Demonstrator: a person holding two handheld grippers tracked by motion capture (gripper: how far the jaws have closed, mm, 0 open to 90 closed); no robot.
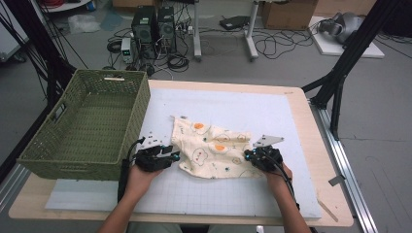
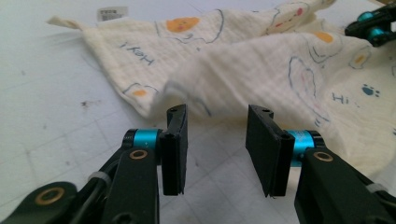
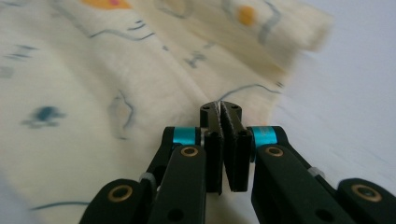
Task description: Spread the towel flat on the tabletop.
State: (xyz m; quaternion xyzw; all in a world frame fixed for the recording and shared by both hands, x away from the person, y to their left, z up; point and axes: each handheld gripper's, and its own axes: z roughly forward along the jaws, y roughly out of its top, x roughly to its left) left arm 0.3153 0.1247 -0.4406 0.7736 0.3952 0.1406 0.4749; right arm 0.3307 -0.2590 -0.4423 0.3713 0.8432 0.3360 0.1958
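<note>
Underneath everything lies a pale wooden table (image 1: 311, 145) with rounded corners, most of its top covered by a white mat printed with a faint grid (image 1: 252, 109). On the mat's middle, towards the person's side, sits a crumpled cream muslin cloth printed with orange and blue cartoon figures (image 1: 211, 148). A green woven rectangular basket (image 1: 87, 124) stands at the table's left edge, just beside the cloth's far corner but apart from it.

The left gripper (image 1: 171, 158) rests at the cloth's left edge; in the left gripper view its jaws stand partly apart with bare mat between them, the cloth's folded edge (image 2: 196, 88) just beyond the pads (image 2: 180, 140), nothing held. The right gripper (image 1: 248, 156) is at the cloth's right side; in the right gripper view its jaws are pressed together, and a thin edge of the cloth (image 3: 93, 121) appears pinched at their tips.

Beyond the table is a grey floor with two black computer towers (image 1: 154, 26), tangled black cables (image 1: 272, 46), cardboard boxes (image 1: 286, 13) and black tripod legs (image 1: 340, 73).
</note>
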